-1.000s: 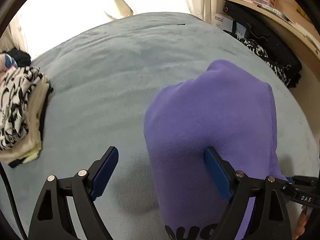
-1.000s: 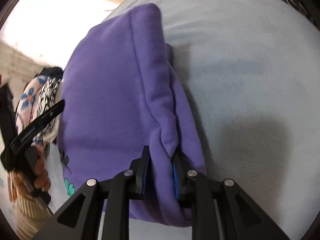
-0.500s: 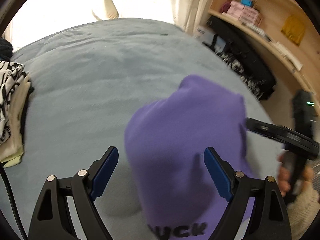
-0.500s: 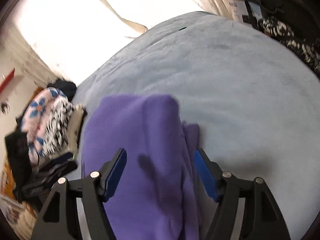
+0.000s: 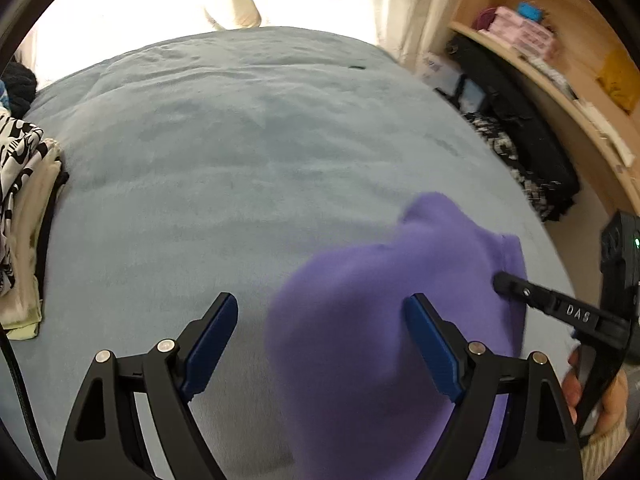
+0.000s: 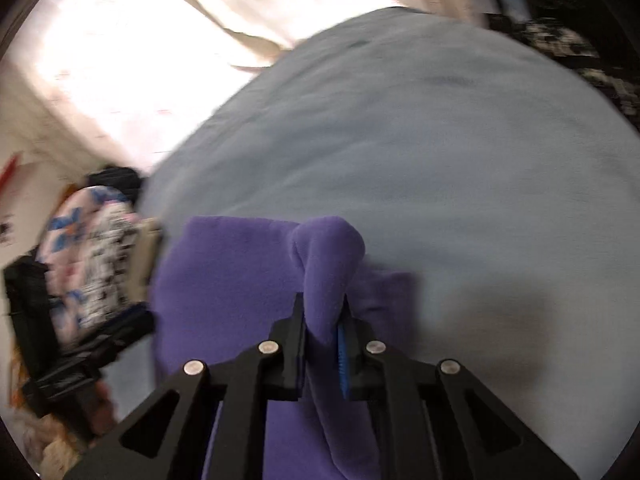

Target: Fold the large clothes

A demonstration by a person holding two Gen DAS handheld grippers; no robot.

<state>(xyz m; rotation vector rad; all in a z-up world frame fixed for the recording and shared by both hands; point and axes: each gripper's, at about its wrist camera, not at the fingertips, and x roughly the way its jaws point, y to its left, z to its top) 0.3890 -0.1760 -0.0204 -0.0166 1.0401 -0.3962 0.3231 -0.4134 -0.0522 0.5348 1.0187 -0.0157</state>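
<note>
A folded purple fleece garment lies on the pale blue bed cover, low and right in the left wrist view. My left gripper stands open above its left part, with the pads clear of the cloth. My right gripper is shut on a raised fold of the purple garment, and the cloth bunches up between the jaws. One black finger of the right gripper also shows against the garment's right edge. The left gripper appears blurred at the left of the right wrist view.
A stack of folded clothes sits at the bed's left edge, and it shows blurred in the right wrist view. Black bags and a wooden shelf line the right side. Curtains hang past the far edge.
The right gripper let go of the garment's edge, opened wide, drew back and shut on a raised fold. The left gripper stayed open, and the garment slid down and right in its view.
</note>
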